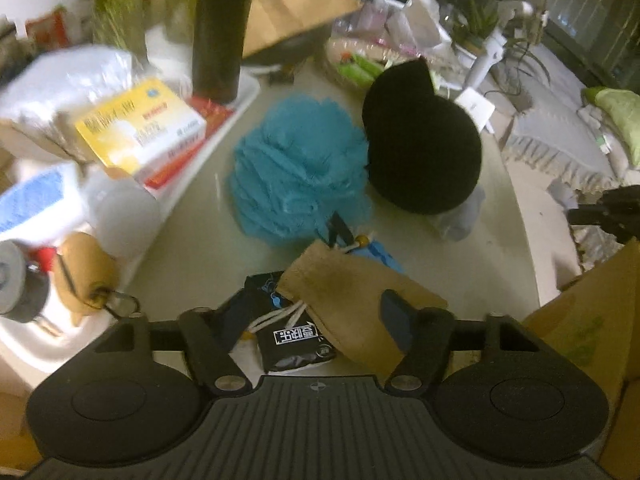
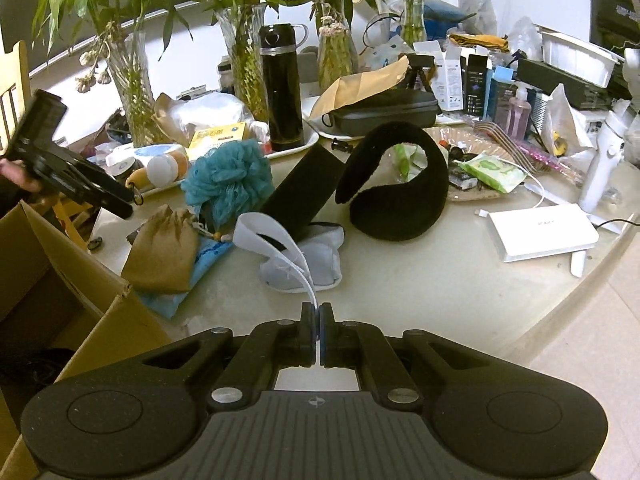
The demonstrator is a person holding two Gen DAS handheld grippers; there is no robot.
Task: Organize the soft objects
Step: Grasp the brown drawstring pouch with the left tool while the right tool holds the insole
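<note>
A tan drawstring pouch (image 1: 352, 300) lies on a black packet (image 1: 292, 344) and a blue cloth (image 2: 200, 264). My left gripper (image 1: 296, 312) hangs over the pouch with its jaws apart. The right pad overlaps the pouch and the left finger stands clear of it. In the right wrist view the left gripper (image 2: 120, 200) sits just left of the pouch (image 2: 164, 252). My right gripper (image 2: 319, 312) is shut on the white strap (image 2: 296, 264) of a padded white item (image 2: 316, 256) on the table. A blue bath pouf (image 1: 296, 168), a black earmuff (image 2: 400, 184) and a black foam block (image 2: 304, 192) lie behind.
An open cardboard box (image 2: 60, 280) stands at the table's left edge. A white tray (image 1: 224, 128) holds a black flask (image 2: 284, 88), boxes and jars. Glass vases with plants (image 2: 132, 80) line the back. A flat white box (image 2: 540, 236) lies at the right.
</note>
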